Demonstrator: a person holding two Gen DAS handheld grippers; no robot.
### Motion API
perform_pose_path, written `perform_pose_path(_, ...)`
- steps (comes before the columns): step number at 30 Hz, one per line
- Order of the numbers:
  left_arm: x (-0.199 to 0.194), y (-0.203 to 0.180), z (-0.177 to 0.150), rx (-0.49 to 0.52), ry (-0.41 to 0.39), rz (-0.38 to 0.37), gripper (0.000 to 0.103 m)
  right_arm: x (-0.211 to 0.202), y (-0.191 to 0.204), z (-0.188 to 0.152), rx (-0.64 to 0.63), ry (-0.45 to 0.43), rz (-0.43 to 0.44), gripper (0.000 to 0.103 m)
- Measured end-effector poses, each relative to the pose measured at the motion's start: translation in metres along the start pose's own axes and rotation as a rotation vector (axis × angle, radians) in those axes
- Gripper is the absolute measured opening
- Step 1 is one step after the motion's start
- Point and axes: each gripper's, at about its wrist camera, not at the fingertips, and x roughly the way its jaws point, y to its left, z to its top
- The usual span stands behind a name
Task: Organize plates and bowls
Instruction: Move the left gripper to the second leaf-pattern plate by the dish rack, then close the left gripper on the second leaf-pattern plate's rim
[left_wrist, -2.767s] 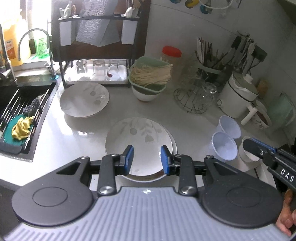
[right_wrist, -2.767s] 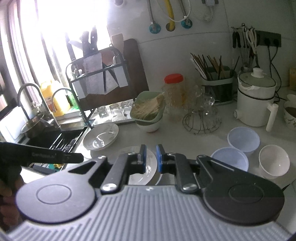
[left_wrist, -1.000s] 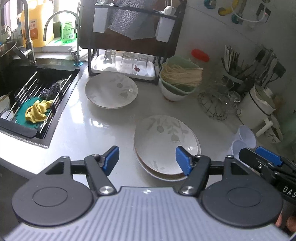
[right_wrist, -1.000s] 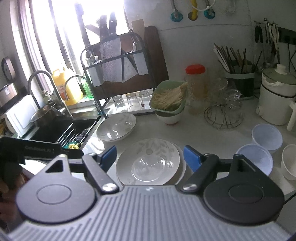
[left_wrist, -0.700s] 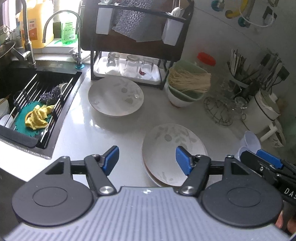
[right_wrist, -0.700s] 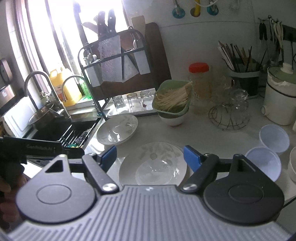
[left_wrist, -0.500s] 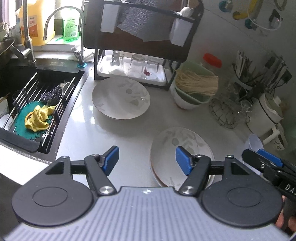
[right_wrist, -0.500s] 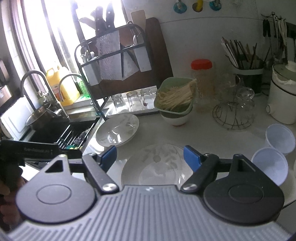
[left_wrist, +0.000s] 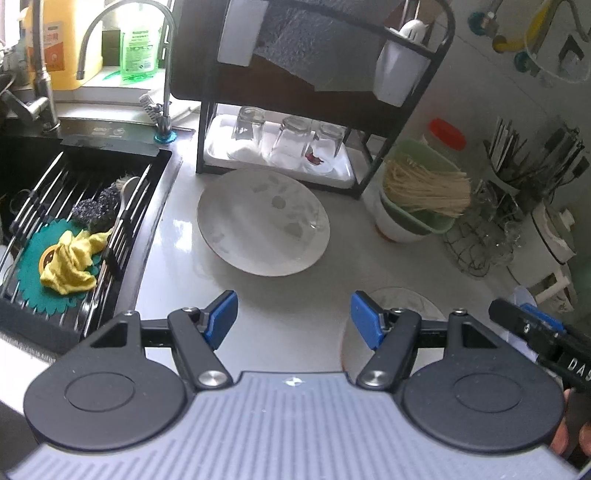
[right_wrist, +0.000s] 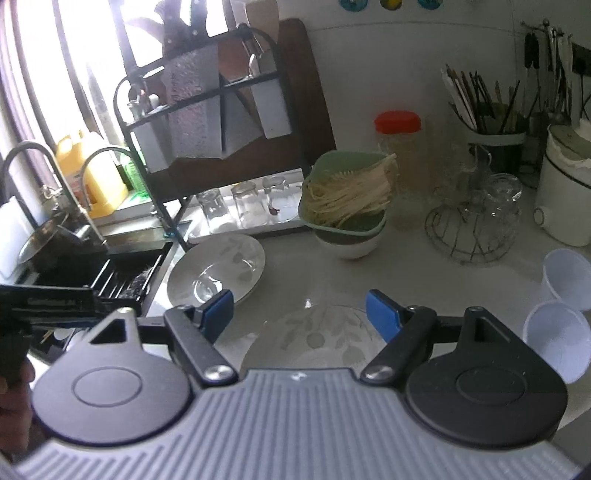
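Observation:
A white leaf-patterned plate (left_wrist: 263, 224) lies alone on the counter in front of the glass rack; it also shows in the right wrist view (right_wrist: 218, 274). A stack of matching plates (right_wrist: 317, 338) sits near me, partly hidden behind my right gripper (right_wrist: 300, 311), and peeks out at the right of the left wrist view (left_wrist: 402, 301). My left gripper (left_wrist: 294, 316) is open and empty, hovering over bare counter just short of the lone plate. My right gripper is open and empty above the stack. Two pale plastic bowls (right_wrist: 557, 338) stand at the right.
A black sink (left_wrist: 55, 206) with a rack, yellow cloth and brush lies at the left. A dish rack with upturned glasses (left_wrist: 288, 142) stands behind the lone plate. A green basket of noodles on a white bowl (left_wrist: 417, 206), a wire stand and a white pot crowd the back right.
Both grippers opened wide from nearly shut. My left gripper moved left and forward toward the lone plate, so the stack slid to its right. The right gripper moved closer over the stack.

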Motion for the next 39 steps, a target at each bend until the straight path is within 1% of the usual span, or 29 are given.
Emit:
perform_pose_path(3,0.008,0.005,0.006,0.057,-0.002,-0.004,0.073,0.012,0.006,0.005,0.008,0.006,-0.004,0.080)
perform_pose_path(6,0.017,0.011,0.010,0.085,0.019,-0.022,0.073,0.023,0.015,0.007,0.010,0.012,-0.007,0.080)
perform_pose_path(11,0.033,0.027,0.019,0.083,0.049,-0.030,0.073,0.045,0.024,0.007,0.040,0.049,-0.014,0.080)
perform_pose_path(17,0.056,0.048,0.039,0.087,0.074,-0.044,0.073,0.067,0.035,0.010,0.073,0.071,-0.033,0.080)
perform_pose_path(20,0.072,0.054,0.046,0.103,0.103,-0.057,0.073,0.077,0.043,0.013,0.085,0.065,-0.045,0.080)
perform_pose_path(24,0.089,0.059,0.056,0.126,0.135,-0.086,0.073,0.095,0.051,0.014,0.113,0.085,-0.067,0.079)
perform_pose_path(27,0.105,0.064,0.067,0.145,0.156,-0.094,0.073,0.106,0.055,0.014,0.126,0.104,-0.085,0.079)
perform_pose_path(35,0.143,0.083,0.101,0.166,0.180,-0.106,0.073,0.142,0.065,0.027,0.128,0.141,-0.114,0.073)
perform_pose_path(36,0.149,0.086,0.105,0.170,0.185,-0.106,0.073,0.147,0.065,0.029,0.130,0.147,-0.116,0.071)
perform_pose_path(37,0.154,0.089,0.108,0.170,0.189,-0.105,0.073,0.154,0.067,0.031,0.132,0.154,-0.115,0.066)
perform_pose_path(39,0.164,0.095,0.112,0.167,0.204,-0.105,0.072,0.166,0.070,0.032,0.136,0.171,-0.112,0.064)
